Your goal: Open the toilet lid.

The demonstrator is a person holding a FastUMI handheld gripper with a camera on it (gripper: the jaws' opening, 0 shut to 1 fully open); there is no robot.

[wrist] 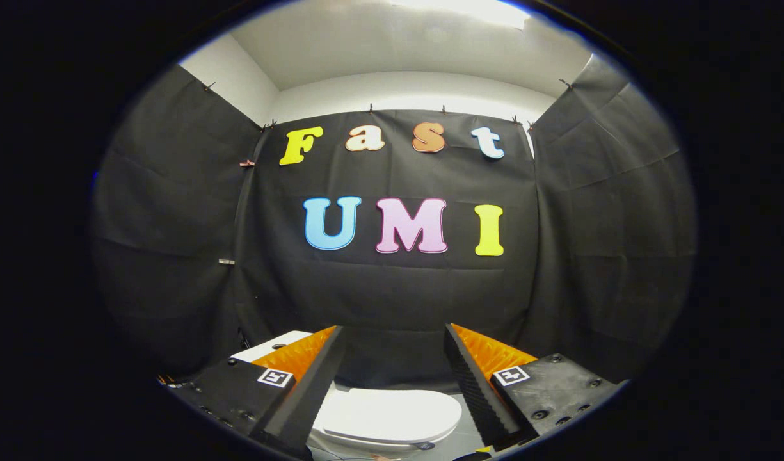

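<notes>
1. The toilet lid (392, 413) is white, closed and lying flat on the bowl. It sits low in the booth, below and between the two fingers, near the foot of the black cloth wall (392, 294).
2. The gripper (395, 342) hangs above the lid with its jaws spread wide. Nothing is between them and neither finger touches the lid.
3. Each finger has a black ribbed inner pad and an orange outer face, with a small square marker on the black mount behind it. The left finger (308, 378) partly covers the lid's left end.
4. A white flat surface (273, 346), possibly the tank top, shows just beyond the left finger.
5. Farther out, black cloth covers the far and side walls, clipped along its upper edge, with a white ceiling (404, 57) above.
</notes>
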